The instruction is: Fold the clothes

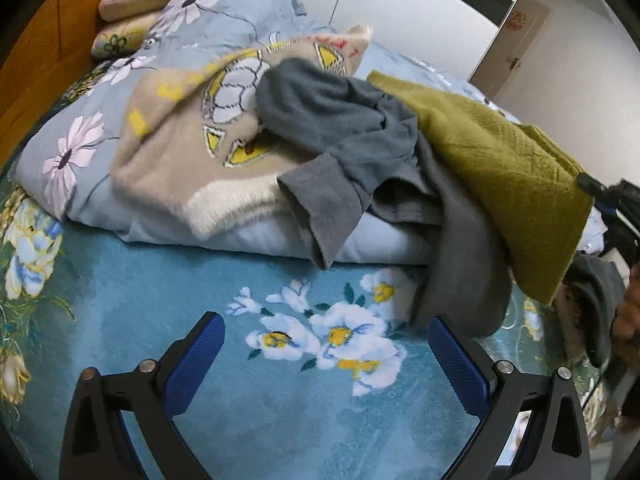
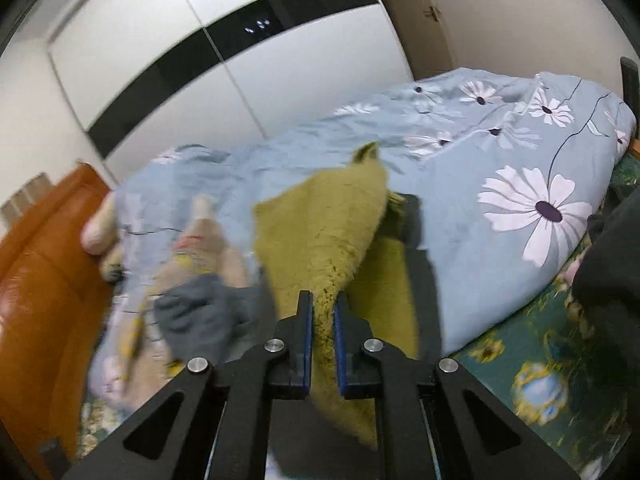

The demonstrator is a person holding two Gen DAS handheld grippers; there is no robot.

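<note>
Our right tool (image 2: 323, 336) is clamped on the olive garment (image 2: 320, 220), lifted above the grey garment (image 1: 340, 120) and beige sweater (image 1: 180, 140) heaped on the quilt (image 1: 80, 128). Our left tool (image 1: 326, 354) hovers spread apart over the floral bedsheet (image 1: 160, 280).

An olive-green garment (image 1: 500, 168) hangs lifted and draped, overlapping a crumpled grey garment (image 1: 352, 128) that lies on a beige patterned sweater (image 1: 180, 136).

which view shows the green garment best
The left wrist view: the olive-green garment appears sharp and mostly whole, draped over the grey clothes on the folded quilt. The right wrist view shows it blurred, pinched between the right gripper jaws.
</note>
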